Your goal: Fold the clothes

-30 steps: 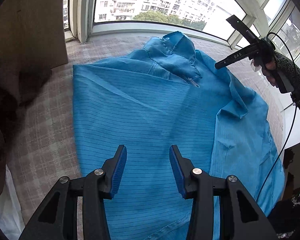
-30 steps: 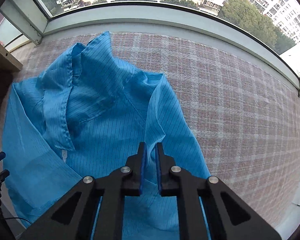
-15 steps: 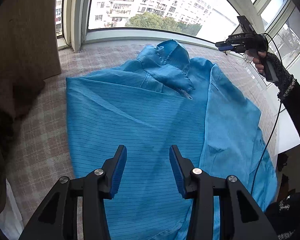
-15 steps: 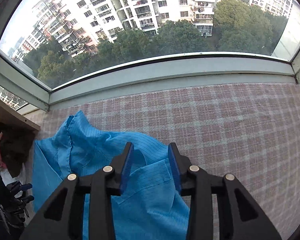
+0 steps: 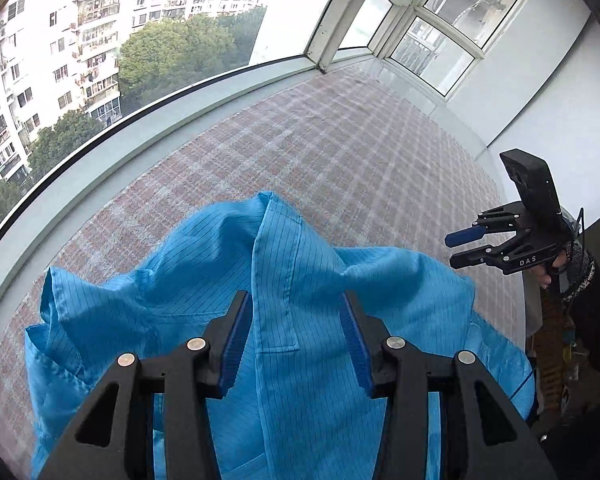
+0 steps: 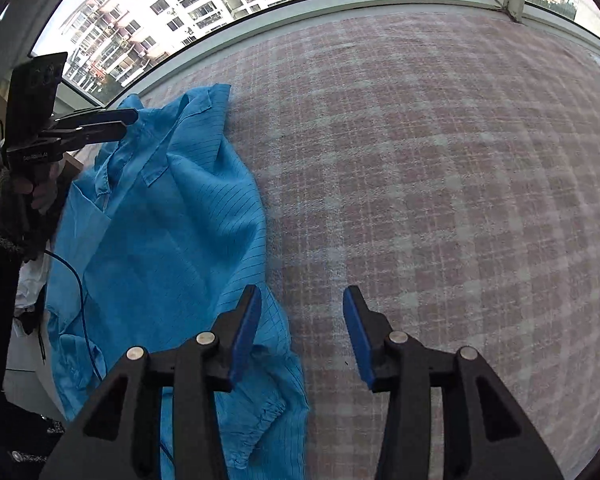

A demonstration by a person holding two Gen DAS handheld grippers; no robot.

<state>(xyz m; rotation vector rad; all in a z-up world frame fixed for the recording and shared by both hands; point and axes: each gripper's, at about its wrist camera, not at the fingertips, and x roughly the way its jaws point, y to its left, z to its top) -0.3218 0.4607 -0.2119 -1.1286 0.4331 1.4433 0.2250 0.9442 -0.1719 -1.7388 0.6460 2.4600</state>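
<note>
Both claws had swung sideways along the blue garment [image 5: 300,320], so that its pleated back panel now lay below and ahead of the left claw [image 5: 296,336]. That claw's jaws had just eased wider, with nothing pinched between them. The right claw [image 6: 298,332] had just let go, its jaws spread over the checked tabletop [image 6: 440,160] with the folded edge just left of it. Judged so, one fold was laid; the next grip remained.

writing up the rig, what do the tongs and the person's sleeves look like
Both tongs, left and right, are black plastic with blue ribbed pads and silver screws. The right one carries white lettering, a black block on top and a thin blue cable. Dark sleeves have speckled knit cuffs.
</note>
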